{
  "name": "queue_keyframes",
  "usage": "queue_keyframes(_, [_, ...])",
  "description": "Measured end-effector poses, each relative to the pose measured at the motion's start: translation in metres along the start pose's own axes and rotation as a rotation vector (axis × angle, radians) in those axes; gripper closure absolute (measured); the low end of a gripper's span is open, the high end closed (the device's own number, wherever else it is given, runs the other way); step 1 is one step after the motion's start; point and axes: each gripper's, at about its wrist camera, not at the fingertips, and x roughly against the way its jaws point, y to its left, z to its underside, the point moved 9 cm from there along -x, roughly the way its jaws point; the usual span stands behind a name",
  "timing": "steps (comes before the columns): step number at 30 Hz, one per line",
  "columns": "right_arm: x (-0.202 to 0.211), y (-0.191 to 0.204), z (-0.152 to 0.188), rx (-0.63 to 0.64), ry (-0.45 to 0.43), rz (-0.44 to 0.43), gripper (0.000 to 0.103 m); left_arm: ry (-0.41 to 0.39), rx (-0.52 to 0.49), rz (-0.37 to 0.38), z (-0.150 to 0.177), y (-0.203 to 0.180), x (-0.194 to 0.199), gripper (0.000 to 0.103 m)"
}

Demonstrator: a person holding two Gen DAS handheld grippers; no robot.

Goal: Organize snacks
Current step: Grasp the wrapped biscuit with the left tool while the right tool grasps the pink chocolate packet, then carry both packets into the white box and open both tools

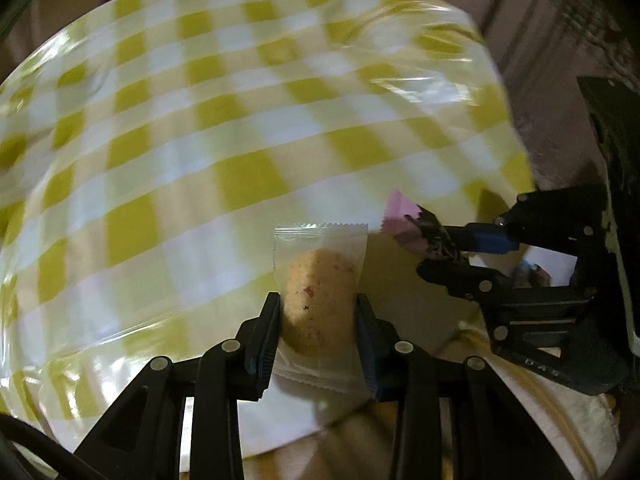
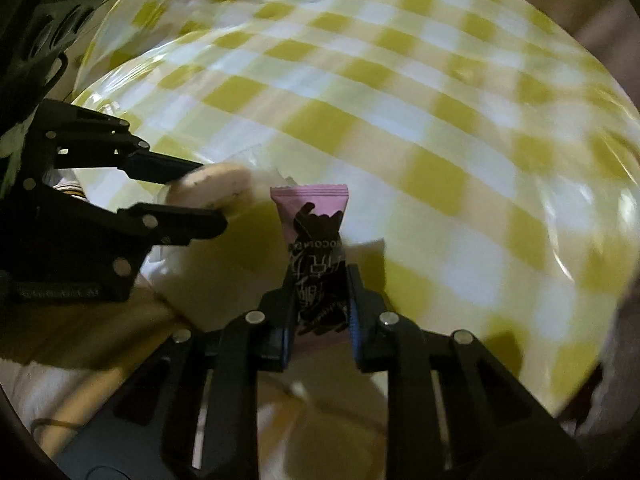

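Left gripper point(image 1: 318, 316) clamped on clear-wrapped cookie point(image 1: 320, 300), held above yellow-checked tablecloth point(image 1: 160, 140). Right gripper point(image 2: 320, 308) clamped on pink snack packet point(image 2: 314, 240), also off the cloth, just beside the cookie.

A glossy plastic cloth point(image 1: 224, 128) in yellow-green and white checks covers the worktop point(image 2: 460, 128), catching streaks of light. Dim brownish surroundings lie beyond its far edge, too blurred to make out.
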Motion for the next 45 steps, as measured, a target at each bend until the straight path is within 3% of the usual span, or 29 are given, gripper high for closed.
queue_keyframes(10, [0.078,-0.115,0.126,-0.342,0.030,0.212,0.078,-0.005,-0.191,0.151,-0.021,-0.150,-0.001,0.066])
queue_keyframes(15, [0.100,-0.148,0.188,-0.475,0.066,0.294,0.078,0.043,-0.274,0.215,-0.012,-0.228,-0.015,0.066])
queue_keyframes(22, [0.110,-0.175,0.248,-0.613,0.100,0.355,0.078,0.097,-0.354,0.235,-0.001,-0.297,-0.033,0.066])
queue_keyframes(27, [0.109,-0.184,0.273,-0.681,0.104,0.364,0.078,0.136,-0.392,0.220,0.007,-0.324,-0.048,0.066])
queue_keyframes(39, [0.106,-0.198,0.296,-0.761,0.103,0.377,0.078,0.176,-0.429,0.208,0.017,-0.343,-0.061,0.065])
queue_keyframes(42, [0.107,-0.198,0.297,-0.768,0.101,0.372,0.078,0.180,-0.433,0.206,0.018,-0.344,-0.061,0.063])
queue_keyframes(45, [0.109,-0.196,0.299,-0.776,0.101,0.376,0.077,0.174,-0.429,0.216,0.017,-0.346,-0.060,0.053])
